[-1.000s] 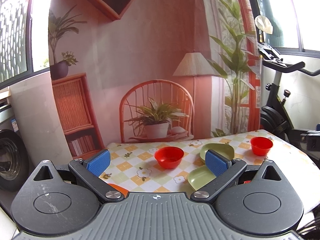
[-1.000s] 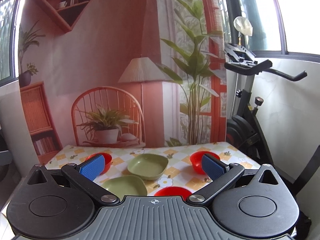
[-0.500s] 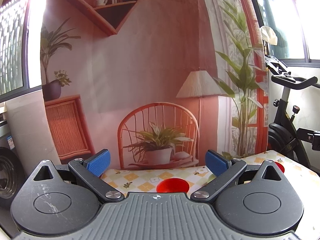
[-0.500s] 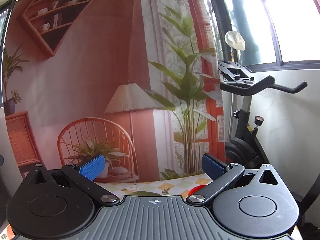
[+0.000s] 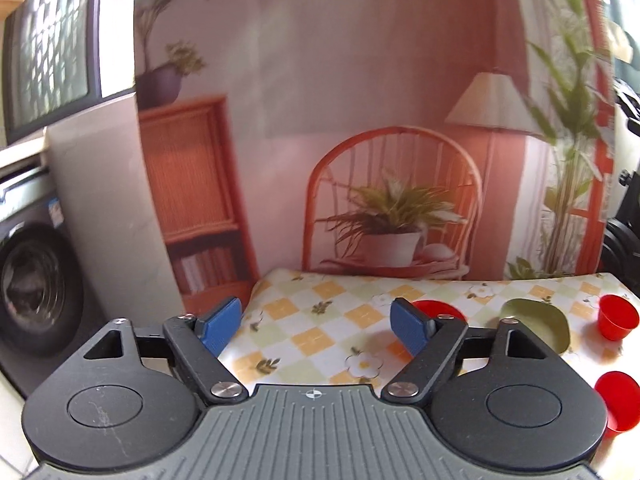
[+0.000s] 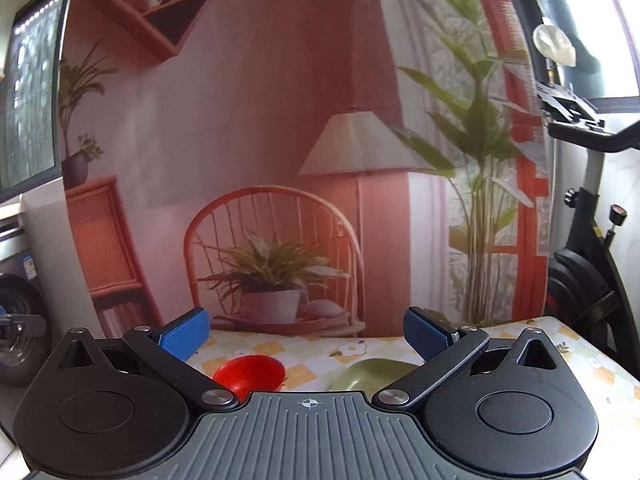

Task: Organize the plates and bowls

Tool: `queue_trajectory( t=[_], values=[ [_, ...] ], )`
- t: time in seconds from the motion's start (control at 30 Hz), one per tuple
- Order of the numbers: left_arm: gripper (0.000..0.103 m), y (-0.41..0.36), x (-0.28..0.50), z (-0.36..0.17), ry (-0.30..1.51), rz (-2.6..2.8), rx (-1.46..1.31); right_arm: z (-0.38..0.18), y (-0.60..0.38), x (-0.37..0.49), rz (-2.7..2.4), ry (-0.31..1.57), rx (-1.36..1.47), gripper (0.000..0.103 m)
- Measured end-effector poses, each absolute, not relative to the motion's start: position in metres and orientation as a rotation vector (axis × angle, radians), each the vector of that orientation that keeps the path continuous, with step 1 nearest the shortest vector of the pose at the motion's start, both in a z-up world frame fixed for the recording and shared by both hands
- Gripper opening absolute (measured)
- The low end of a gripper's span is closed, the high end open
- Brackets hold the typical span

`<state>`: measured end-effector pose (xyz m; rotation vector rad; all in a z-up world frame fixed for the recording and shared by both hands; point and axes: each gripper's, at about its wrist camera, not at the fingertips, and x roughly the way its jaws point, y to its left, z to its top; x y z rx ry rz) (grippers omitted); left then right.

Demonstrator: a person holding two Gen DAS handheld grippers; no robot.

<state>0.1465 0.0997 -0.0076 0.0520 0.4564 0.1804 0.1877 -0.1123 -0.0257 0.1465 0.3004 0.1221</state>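
In the left wrist view my left gripper (image 5: 318, 330) stands open and empty above the table's left part. Just right of its right finger lies a red bowl (image 5: 438, 309). Farther right sit a green plate (image 5: 538, 322), a small red bowl (image 5: 618, 322) and another red bowl (image 5: 618, 398) at the frame's right edge. In the right wrist view my right gripper (image 6: 306, 336) is open with nothing between its fingers. Below it lie a red bowl (image 6: 250, 372) and a green plate (image 6: 374, 374), both partly hidden by the gripper body.
The table wears a checked, flowered cloth (image 5: 320, 320). A printed backdrop (image 5: 360, 120) with a chair and plants hangs right behind it. A washing machine (image 5: 28, 280) stands left of the table and an exercise bike (image 6: 588, 240) to the right.
Both grippers tilted up toward the backdrop half a second ago and have dipped again. The left view has swung left, so the bowls and plate now lie on its right side.
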Motion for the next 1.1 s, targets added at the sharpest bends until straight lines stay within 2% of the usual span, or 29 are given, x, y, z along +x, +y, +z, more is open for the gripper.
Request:
queue_trajectory(
  t=[0.17,0.3,0.37,0.5,0.73,1.1],
  values=[
    [0.067,0.131,0.153,-0.028,0.500,0.219,0.019,-0.044,-0.067,0.206,0.208,0.360,0.096,0.102],
    [0.061,0.159,0.161,-0.047,0.543,0.274,-0.038,-0.053,-0.039,0.221,0.295,0.391,0.084,0.093],
    [0.052,0.174,0.163,-0.056,0.570,0.287,-0.092,-0.056,-0.024,0.230,0.323,0.405,0.073,0.090],
    [0.051,0.203,0.167,-0.077,0.604,0.318,-0.145,-0.067,0.004,0.244,0.395,0.437,0.061,0.086],
    [0.048,0.225,0.169,-0.117,0.671,0.336,-0.124,-0.102,0.054,0.261,0.512,0.538,0.032,0.066],
    [0.047,0.235,0.175,-0.153,0.814,0.383,-0.080,-0.151,0.121,0.265,0.650,0.685,-0.043,0.050]
  ],
)
